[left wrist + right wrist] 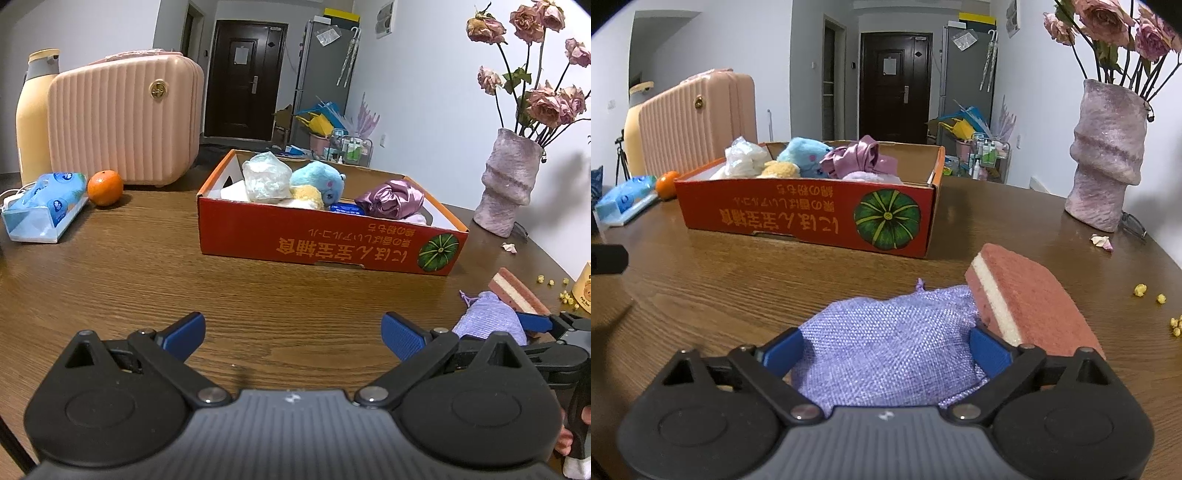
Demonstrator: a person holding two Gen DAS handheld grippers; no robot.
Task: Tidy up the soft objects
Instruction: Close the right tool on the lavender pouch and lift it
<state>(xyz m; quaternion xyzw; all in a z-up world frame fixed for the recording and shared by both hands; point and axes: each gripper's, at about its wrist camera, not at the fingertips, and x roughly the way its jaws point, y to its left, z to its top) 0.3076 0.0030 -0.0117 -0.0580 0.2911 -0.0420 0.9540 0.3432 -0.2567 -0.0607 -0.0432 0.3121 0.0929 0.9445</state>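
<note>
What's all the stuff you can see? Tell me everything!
table: one, brown, under everything
box: one, red, mid-table
plush: one, blue, in box
cloth: one, purple, in box
bag: one, white, in box
pouch: one, lilac, near edge
sponge: one, pink, touching pouch
orange: one, orange, left
tissues: one pack, blue, far left
suitcase: one, pink, behind orange
bottle: one, yellow, beside suitcase
vase: one, pink, right, holding roses
left tongs: one, blue-tipped, open, empty
right tongs: one, blue-tipped, open around pouch
</note>
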